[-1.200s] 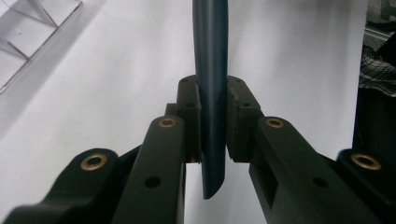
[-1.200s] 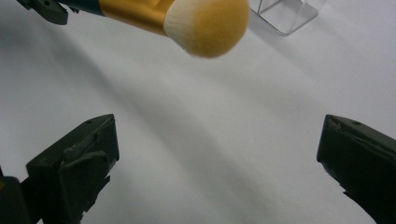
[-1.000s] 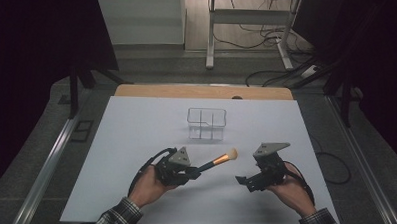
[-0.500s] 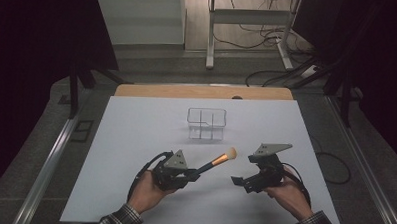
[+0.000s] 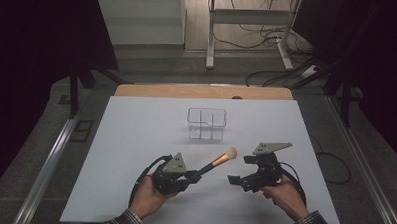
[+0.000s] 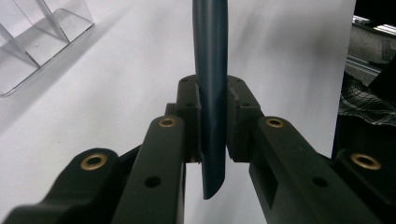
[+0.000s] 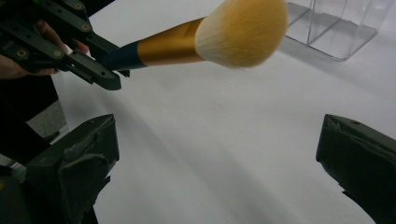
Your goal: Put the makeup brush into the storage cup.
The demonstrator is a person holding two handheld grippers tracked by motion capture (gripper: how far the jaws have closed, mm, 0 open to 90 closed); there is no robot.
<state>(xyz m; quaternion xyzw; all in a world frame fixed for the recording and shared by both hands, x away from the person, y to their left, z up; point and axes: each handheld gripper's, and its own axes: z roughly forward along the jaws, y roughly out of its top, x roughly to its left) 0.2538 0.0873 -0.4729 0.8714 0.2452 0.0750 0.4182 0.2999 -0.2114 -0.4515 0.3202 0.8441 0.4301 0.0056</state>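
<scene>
currently, at the lower left of centre in the high view, the left gripper (image 5: 197,175) is clamping the dark handle of the makeup brush (image 5: 220,160), whose orange head is angling up toward mid-frame, clear of the white table (image 5: 135,140). just right of it, the right gripper (image 5: 234,181) is waiting with its jaws spread wide and nothing between them. the clear divided organizer (image 5: 206,124) is standing above, near the middle. judging from this, the brush is likely heading either for a handover or for a compartment; a good handover would mean the right jaws closing on the ferrule (image 7: 168,46) before the left pads (image 6: 189,123) are letting go.
</scene>
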